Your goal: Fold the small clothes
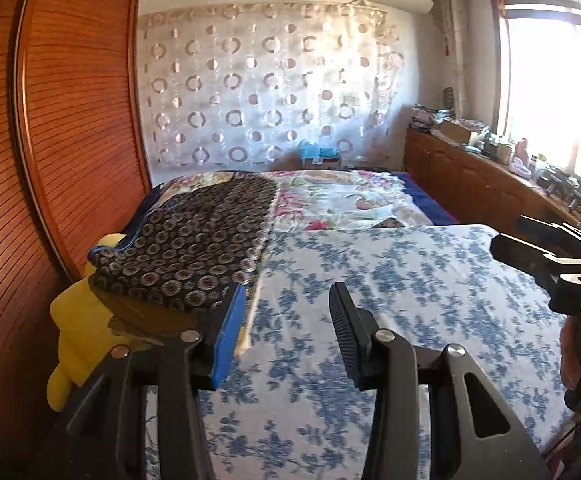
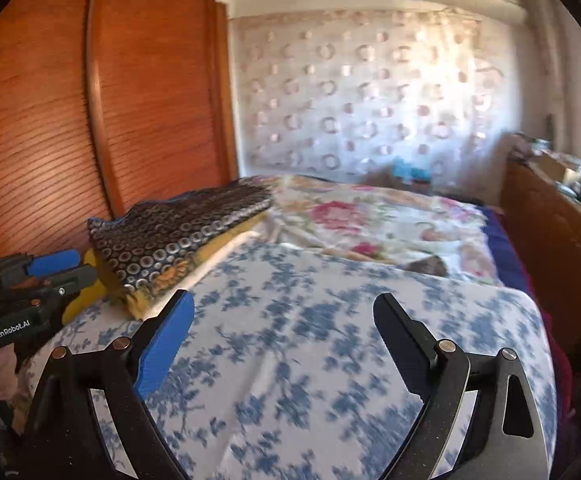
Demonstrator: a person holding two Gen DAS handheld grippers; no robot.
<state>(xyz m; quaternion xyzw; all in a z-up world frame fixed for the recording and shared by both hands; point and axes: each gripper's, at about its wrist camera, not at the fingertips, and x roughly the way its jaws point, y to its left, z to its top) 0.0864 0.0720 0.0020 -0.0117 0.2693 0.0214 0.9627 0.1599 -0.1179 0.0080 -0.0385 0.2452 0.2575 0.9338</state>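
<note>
A folded dark cloth with a ring pattern (image 1: 186, 248) lies on a yellow cloth (image 1: 74, 332) at the bed's left edge; it also shows in the right wrist view (image 2: 178, 236). My left gripper (image 1: 288, 308) is open and empty, just right of that stack above the blue-flowered sheet (image 1: 390, 300). My right gripper (image 2: 284, 312) is open and empty above the same sheet (image 2: 310, 340). The right gripper shows at the right edge of the left wrist view (image 1: 530, 240); the left gripper shows at the left edge of the right wrist view (image 2: 62, 266).
A wooden slatted wardrobe (image 1: 58, 128) stands along the bed's left side. A floral quilt (image 1: 342, 196) covers the far half of the bed. A cluttered wooden cabinet (image 1: 490, 172) runs under the bright window on the right.
</note>
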